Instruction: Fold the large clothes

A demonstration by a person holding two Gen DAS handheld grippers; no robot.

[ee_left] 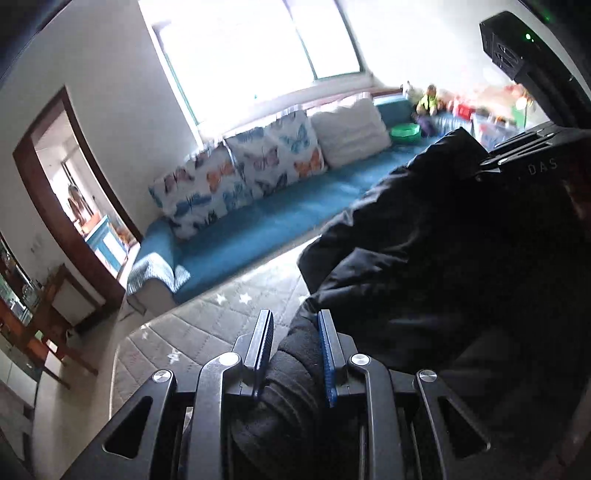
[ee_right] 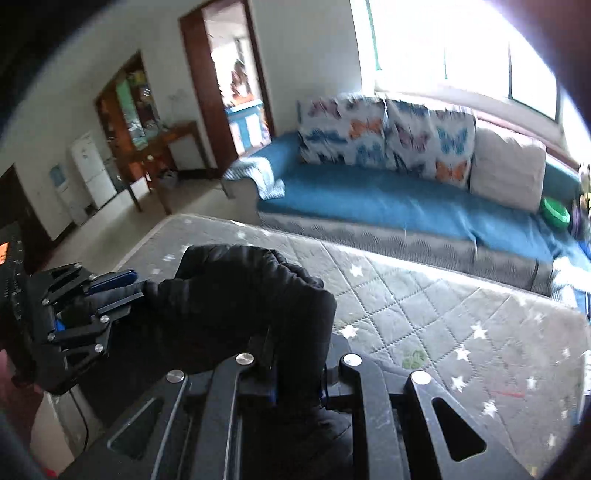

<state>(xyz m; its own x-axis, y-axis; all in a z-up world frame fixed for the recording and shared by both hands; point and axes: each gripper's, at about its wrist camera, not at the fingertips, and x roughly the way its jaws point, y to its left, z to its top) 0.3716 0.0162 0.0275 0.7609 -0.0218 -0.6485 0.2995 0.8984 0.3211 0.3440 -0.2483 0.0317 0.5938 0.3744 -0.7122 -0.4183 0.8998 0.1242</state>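
Above the quilted star mat (ee_right: 424, 306), the black jacket (ee_left: 424, 236) hangs bunched between my two tongs, running sideways from one to the other. My left gripper (ee_left: 295, 354) clamps a thick fold of it; my right gripper (ee_right: 295, 354) is clamped on another.

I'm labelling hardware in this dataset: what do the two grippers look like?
Both are matte black linkage frames with silver pivot bolts and blue ribbed pads on flat fingers: left gripper, right gripper. The right one's housing reads "DAS", with a green indicator light above.
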